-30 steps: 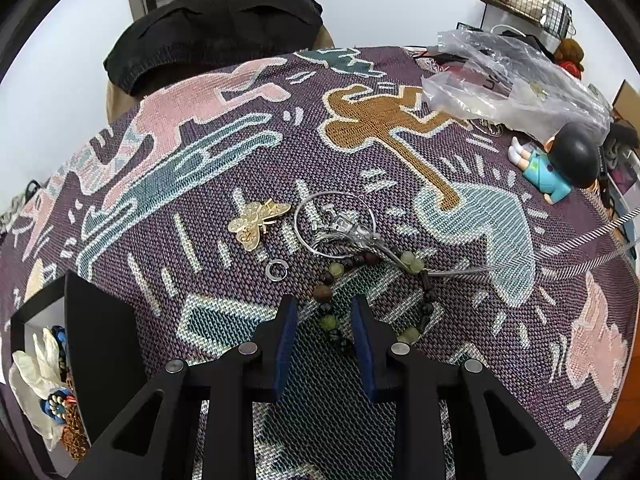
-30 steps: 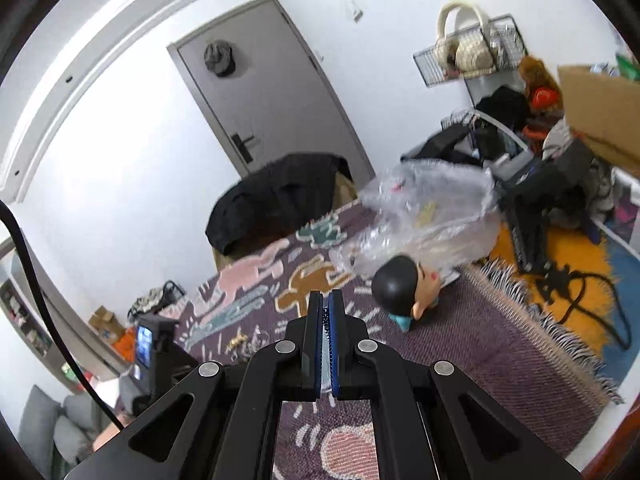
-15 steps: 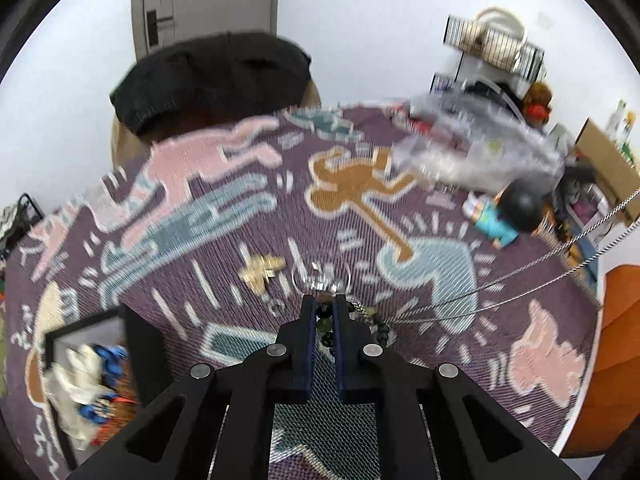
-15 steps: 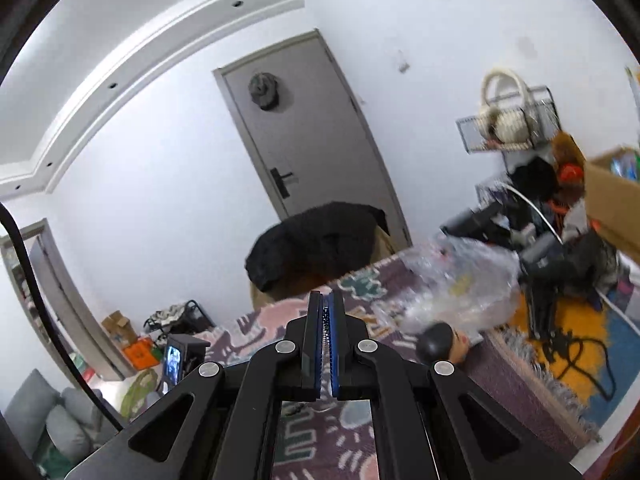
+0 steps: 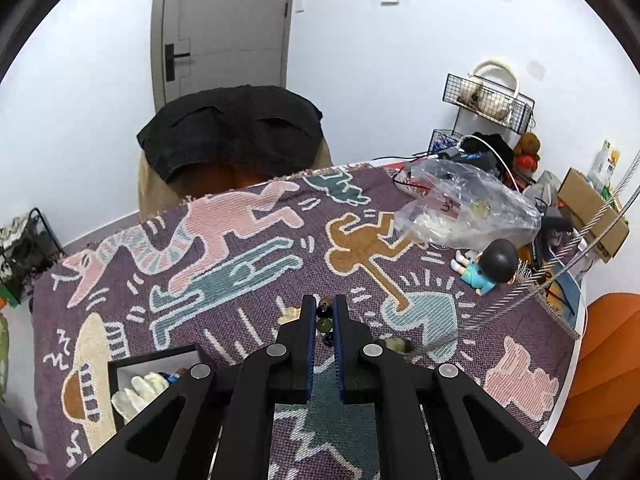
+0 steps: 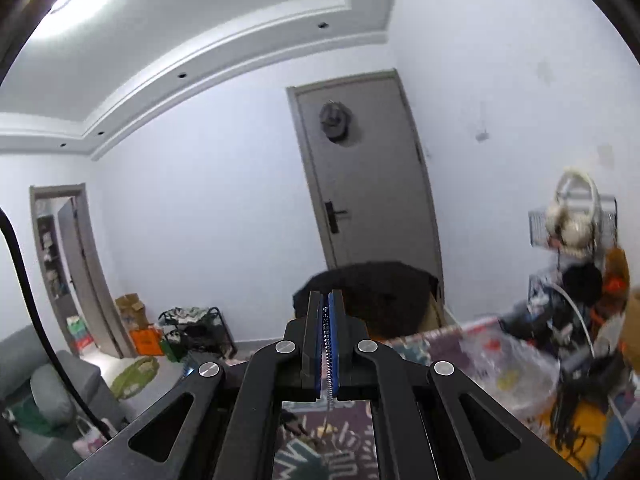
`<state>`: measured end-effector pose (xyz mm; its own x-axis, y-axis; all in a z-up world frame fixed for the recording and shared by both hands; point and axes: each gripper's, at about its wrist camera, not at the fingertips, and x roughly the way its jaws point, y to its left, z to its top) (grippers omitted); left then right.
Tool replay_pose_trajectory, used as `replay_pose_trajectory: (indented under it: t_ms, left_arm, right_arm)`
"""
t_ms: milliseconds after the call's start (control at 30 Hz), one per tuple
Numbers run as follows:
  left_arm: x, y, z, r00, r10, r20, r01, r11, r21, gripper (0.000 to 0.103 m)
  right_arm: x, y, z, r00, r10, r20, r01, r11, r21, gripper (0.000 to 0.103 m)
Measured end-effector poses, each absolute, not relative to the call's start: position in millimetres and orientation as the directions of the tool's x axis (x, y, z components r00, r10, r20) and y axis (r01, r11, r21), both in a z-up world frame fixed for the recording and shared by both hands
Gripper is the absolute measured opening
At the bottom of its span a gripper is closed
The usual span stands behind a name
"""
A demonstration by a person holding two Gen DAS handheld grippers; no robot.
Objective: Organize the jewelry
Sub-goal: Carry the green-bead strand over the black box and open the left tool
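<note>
White walls and a grey door (image 5: pixel 224 28) stand behind a table spread with a woven purple cloth (image 5: pixel 248 280), its coarse weave patterned with pink, teal and tan cartoon figures and edged with a short fringe. Seen from the left wrist, the left claw (image 5: pixel 323 322) points down at this cloth with its black, blue-padded fingers (image 5: pixel 309 332) drawn close and clamped on a bead bracelet (image 5: pixel 325 318): round glossy beads, one dark and one olive green, sit pinched in the narrow gap, and more of the strand shows blurred just right of the fingers. A thin silver chain (image 5: pixel 560 276) of fine twisted links runs taut from near the beads up and out past the right edge. At lower left sits an open black box (image 5: pixel 154 357) with white lining, holding pale and blue trinkets. Farther right lie a crumpled clear plastic bag (image 5: pixel 468 212) and a small doll (image 5: pixel 486 266) with a smooth black head. From the right wrist, the view is level across the room toward the same door (image 6: pixel 364 184) and a moulded white ceiling; the right claw (image 6: pixel 325 312) is pressed together on the silver chain (image 6: pixel 328 364), whose tiny links run down between the blue pads and hang below them.
</note>
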<state>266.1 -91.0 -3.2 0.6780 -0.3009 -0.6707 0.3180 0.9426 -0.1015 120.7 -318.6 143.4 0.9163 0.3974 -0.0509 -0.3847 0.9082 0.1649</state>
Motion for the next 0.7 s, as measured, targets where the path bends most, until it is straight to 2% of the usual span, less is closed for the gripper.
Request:
replay_pose_trajectory:
  t_ms: [333,700]
  left_arm:
    - [253,-55,-4,0.691,-0.316,-0.650,0.289,0.945,-0.152,0.008]
    - [237,18,17,0.750,-0.263,-0.607,0.195,0.965,-0.177,0.008]
  right_arm:
    - [101,-268,196,0.909,0.416,0.008,-0.416,0.909,0.031,0.003]
    - [104,-210,213,0.882,0.472,0.008,-0.471,0.882,-0.024,0.003]
